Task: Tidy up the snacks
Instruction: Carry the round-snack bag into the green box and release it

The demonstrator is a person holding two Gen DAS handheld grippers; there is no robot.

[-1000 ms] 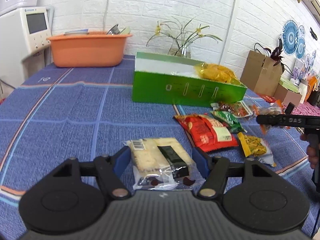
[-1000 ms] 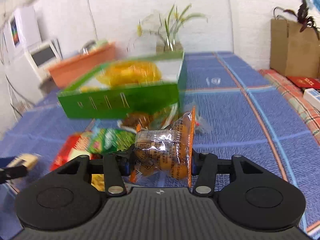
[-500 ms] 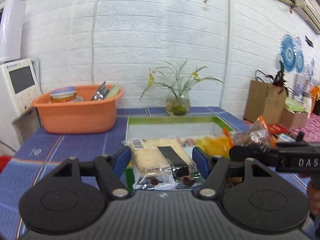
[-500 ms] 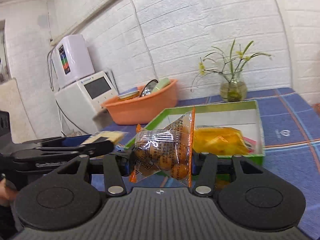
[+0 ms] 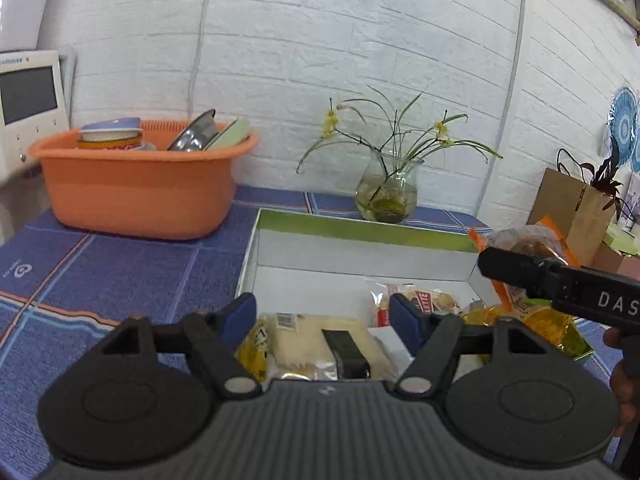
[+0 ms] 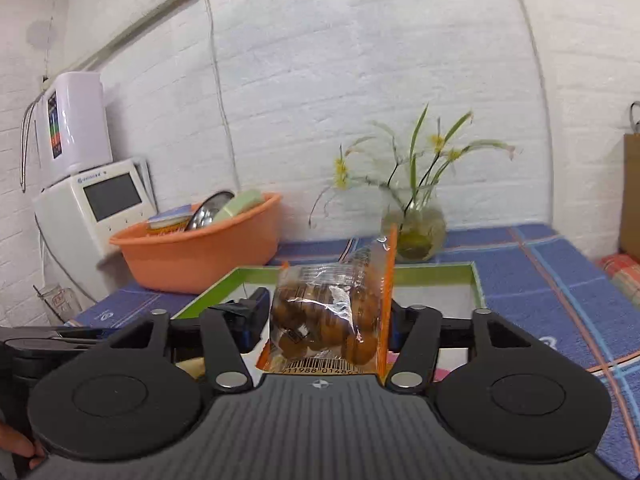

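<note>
My left gripper point(image 5: 323, 314) stands open over the green box point(image 5: 360, 227). The pale cracker pack point(image 5: 328, 350) lies below its fingers inside the box, apart from the blue pads. Other packs lie in the box, among them a red-and-white one point(image 5: 416, 300) and a yellow one point(image 5: 552, 326). My right gripper point(image 6: 326, 318) is shut on an orange-edged clear bag of brown snacks point(image 6: 328, 316) and holds it above the green box point(image 6: 476, 280). That gripper also shows in the left wrist view point(image 5: 560, 280), over the box's right end.
An orange basin point(image 5: 136, 188) with dishes stands at the back left. A glass vase with flowers point(image 5: 386, 196) stands behind the box. A white appliance point(image 6: 92, 208) is at the far left. Cardboard boxes point(image 5: 572, 208) sit at the right.
Both grippers rose from the table and moved over the green box. My left gripper opened and the cracker pack dropped into the box. My right gripper keeps its bag.
</note>
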